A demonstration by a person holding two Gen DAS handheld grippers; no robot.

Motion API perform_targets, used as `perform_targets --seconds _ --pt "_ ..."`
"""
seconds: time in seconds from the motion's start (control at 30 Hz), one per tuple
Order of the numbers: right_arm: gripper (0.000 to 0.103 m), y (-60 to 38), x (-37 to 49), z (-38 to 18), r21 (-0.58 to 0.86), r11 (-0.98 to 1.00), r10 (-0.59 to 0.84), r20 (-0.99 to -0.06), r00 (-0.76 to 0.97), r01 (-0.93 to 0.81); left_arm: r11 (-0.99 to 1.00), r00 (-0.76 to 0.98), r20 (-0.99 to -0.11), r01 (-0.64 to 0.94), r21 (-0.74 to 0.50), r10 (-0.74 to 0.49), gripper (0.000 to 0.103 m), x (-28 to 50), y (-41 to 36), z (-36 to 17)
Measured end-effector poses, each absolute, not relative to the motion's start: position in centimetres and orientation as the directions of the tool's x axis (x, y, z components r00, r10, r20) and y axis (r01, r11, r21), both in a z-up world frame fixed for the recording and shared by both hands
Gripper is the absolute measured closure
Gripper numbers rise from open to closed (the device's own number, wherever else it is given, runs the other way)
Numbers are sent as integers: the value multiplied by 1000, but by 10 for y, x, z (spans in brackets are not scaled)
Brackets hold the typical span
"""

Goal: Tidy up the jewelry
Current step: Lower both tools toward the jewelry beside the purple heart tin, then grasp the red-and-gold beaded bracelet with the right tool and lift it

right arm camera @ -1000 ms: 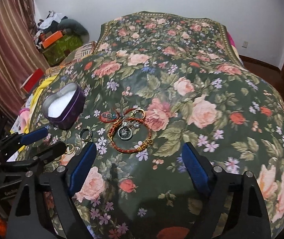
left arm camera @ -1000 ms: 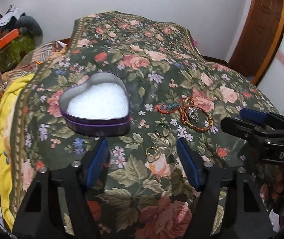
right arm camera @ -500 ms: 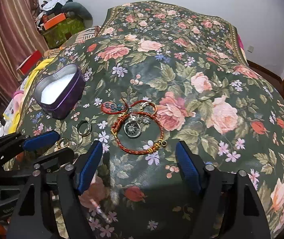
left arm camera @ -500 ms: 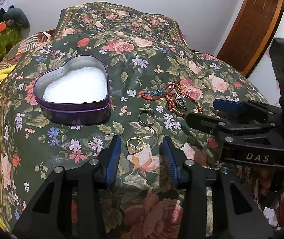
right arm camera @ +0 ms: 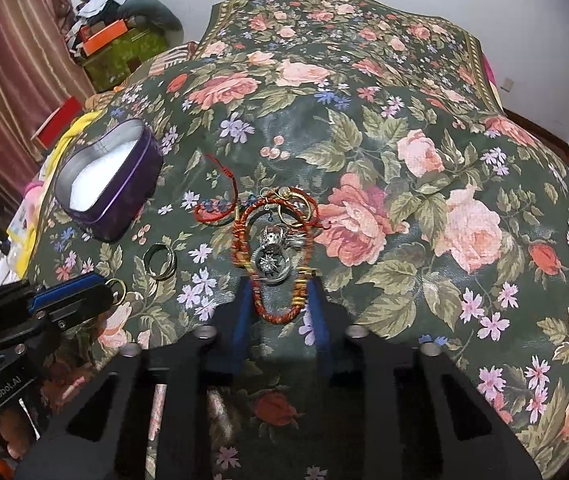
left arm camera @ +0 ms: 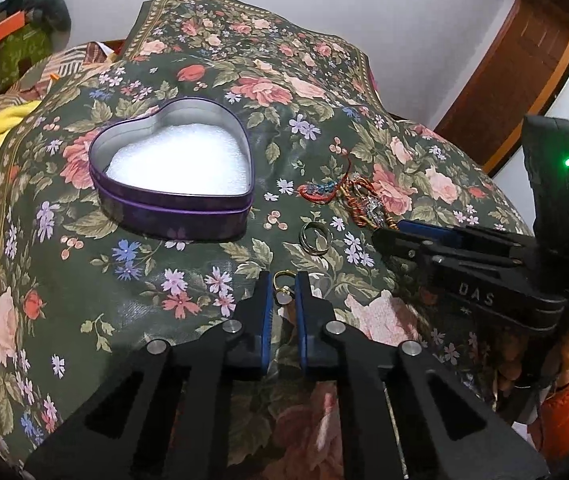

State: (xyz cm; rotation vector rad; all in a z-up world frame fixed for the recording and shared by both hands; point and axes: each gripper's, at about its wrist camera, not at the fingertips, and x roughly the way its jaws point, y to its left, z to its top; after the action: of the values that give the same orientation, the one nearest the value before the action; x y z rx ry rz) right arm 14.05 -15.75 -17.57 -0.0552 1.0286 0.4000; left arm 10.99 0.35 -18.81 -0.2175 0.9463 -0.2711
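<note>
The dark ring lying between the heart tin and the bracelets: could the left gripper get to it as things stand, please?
Probably not yet. The left gripper is shut on the gold ring. Otherwise the way looks free: the dark ring lies flat on bare bedspread, just ahead, apart from the tin and the bracelets.

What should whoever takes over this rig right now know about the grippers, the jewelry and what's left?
Left gripper: shut on the gold ring, at the floral bedspread.
Right gripper: closing around the near end of the red braided bracelet; grip not confirmed.
Heart tin: open, only white padding inside.
Dark ring lies loose between tin and bracelet pile; charms and thin rings sit tangled with the bracelet.
Done: nothing in the tin.
Left: move every piece into the tin.
</note>
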Motion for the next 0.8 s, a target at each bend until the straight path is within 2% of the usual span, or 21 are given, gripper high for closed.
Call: perform_targets --seconds 0.1,0.4,0.47,0.53,0.6,0.8 --pt "88 -159 141 -174 162 926 311 -839 446 -341 949 561 -768 124 -291 -308 95 108 5 -185" --pt "89 -168 125 -151 161 925 326 -801 502 -344 958 569 -773 106 -268 -279 94 102 15 -176" --pt "89 -171 124 -147 164 925 331 -793 512 -344 962 569 -779 103 -252 -265 83 100 15 -175" --pt "89 -175 122 -140 168 925 335 -780 528 -340 965 571 -780 106 -240 -257 60 98 14 -173" --pt "89 -179 119 -134 176 926 342 -767 544 -334 968 573 -781 112 -224 -247 57 96 11 -172" --pt "89 -191 112 -115 182 928 349 -725 593 -325 971 545 -803 135 -199 -240 57 103 -3 -179"
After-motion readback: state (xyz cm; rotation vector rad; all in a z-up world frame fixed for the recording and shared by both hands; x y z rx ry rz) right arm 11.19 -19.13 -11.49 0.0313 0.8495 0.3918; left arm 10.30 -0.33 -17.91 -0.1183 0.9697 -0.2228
